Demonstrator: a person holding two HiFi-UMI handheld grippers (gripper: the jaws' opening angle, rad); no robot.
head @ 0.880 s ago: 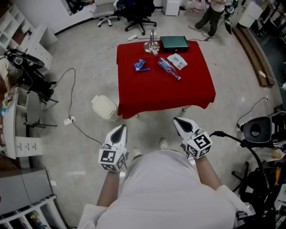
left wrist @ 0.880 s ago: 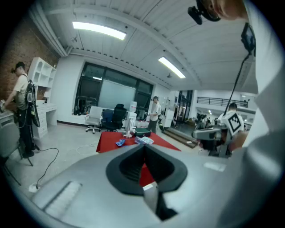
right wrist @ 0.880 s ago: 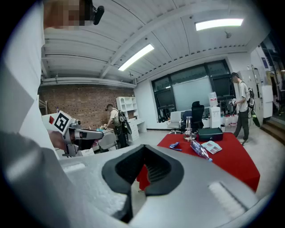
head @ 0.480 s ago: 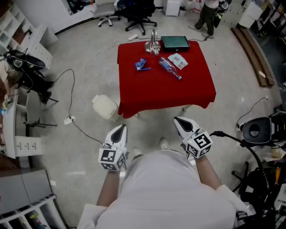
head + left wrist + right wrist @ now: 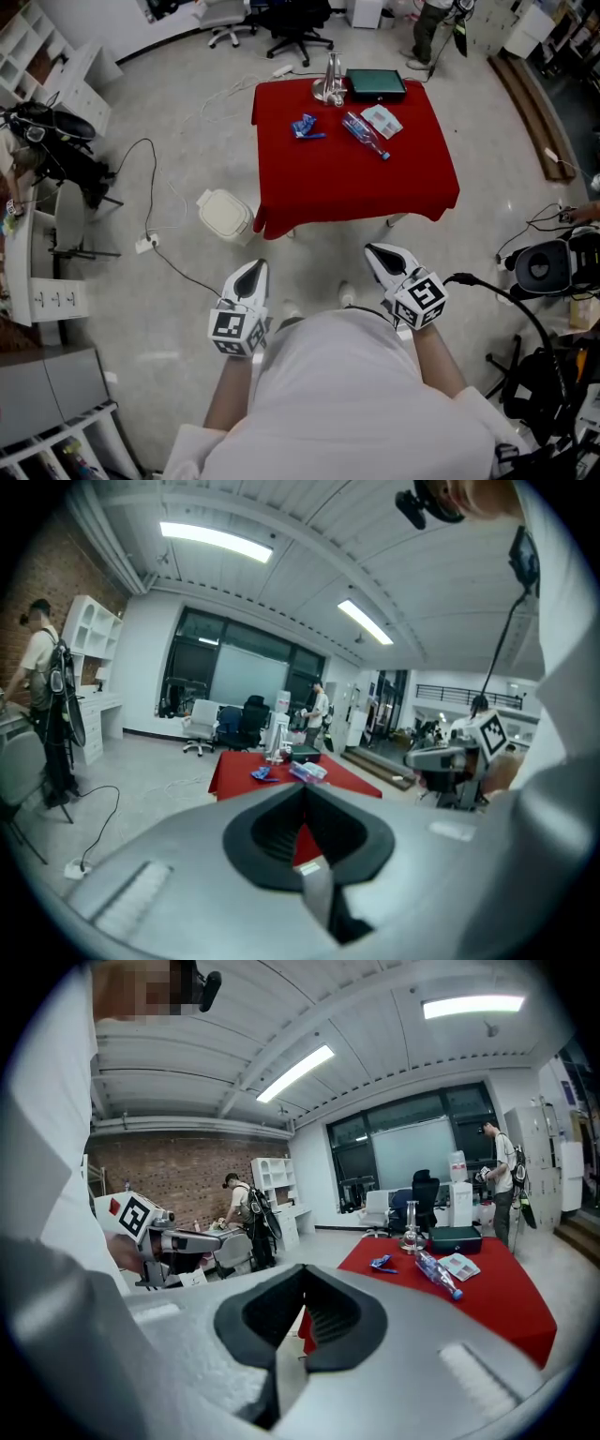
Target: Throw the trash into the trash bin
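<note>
I read left gripper [image 5: 249,277] and right gripper [image 5: 382,259] both closed, empty; bottle [image 5: 366,137] lies diagonally on red table [image 5: 356,192], frame top, cap lower right; only head view shows the likely bin [image 5: 223,216].

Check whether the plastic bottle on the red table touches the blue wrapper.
Apart. The head view shows a strip of bare red tablecloth between the plastic bottle and the blue wrapper; the right gripper view shows the same gap.

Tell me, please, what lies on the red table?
A blue wrapper, a plastic bottle, a white packet, a dark case and a glass stand. The red cloth hides the tabletop.
</note>
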